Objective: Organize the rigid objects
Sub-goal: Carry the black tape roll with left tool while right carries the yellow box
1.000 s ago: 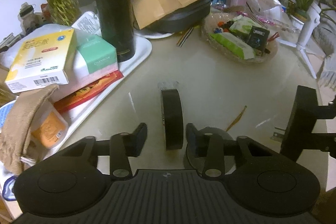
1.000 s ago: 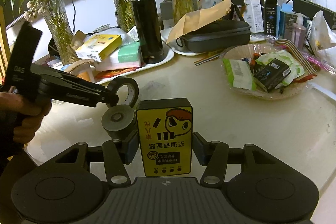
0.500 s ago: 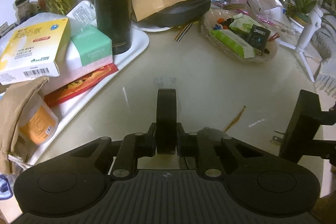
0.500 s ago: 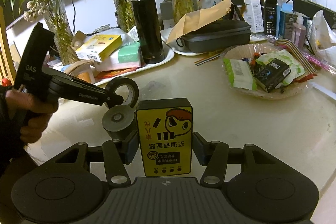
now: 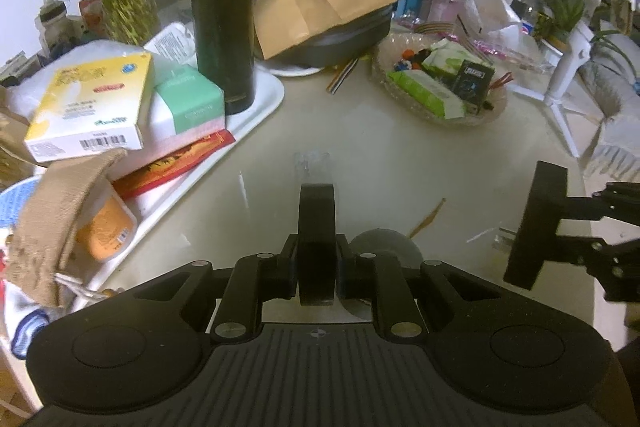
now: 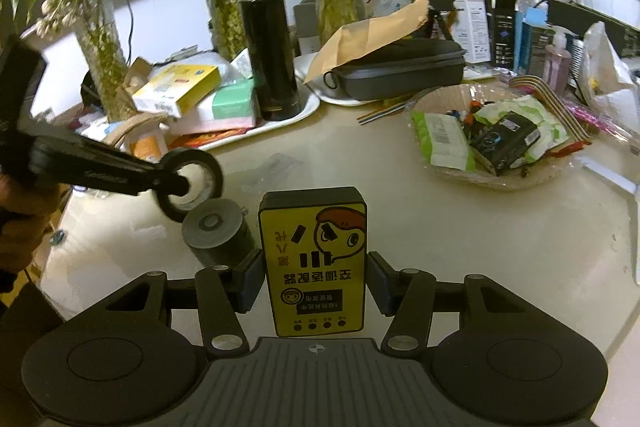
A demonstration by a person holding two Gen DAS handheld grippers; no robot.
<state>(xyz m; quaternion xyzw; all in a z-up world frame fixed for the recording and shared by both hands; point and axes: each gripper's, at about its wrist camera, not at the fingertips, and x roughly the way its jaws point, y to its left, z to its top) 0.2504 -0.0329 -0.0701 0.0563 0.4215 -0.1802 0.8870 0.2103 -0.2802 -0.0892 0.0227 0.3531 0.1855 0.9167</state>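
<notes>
A black tape roll point(image 5: 316, 211) stands edge-on between my left gripper's point(image 5: 316, 263) pads, which are shut on it. In the right wrist view the left gripper point(image 6: 176, 183) holds the tape roll point(image 6: 208, 167) just above the table, with a hand point(image 6: 16, 203) behind it. My right gripper point(image 6: 314, 279) is shut on a black box with a yellow cartoon face point(image 6: 316, 227). From the left wrist view that box point(image 5: 536, 227) shows as a dark slab at the right. A grey cylinder point(image 6: 218, 239) stands on the table beside the box.
A white tray point(image 5: 276, 95) at the left carries a black thermos point(image 5: 222, 15) and stacked boxes point(image 5: 92, 103). A wicker basket point(image 5: 378, 67) of packets sits at the far right. A dark case under a brown envelope point(image 5: 332, 3) lies behind, with plant vases point(image 6: 224, 7) along the back.
My left gripper closed on the tape roll and raised it a little off the table. The right gripper and its box have not moved.
</notes>
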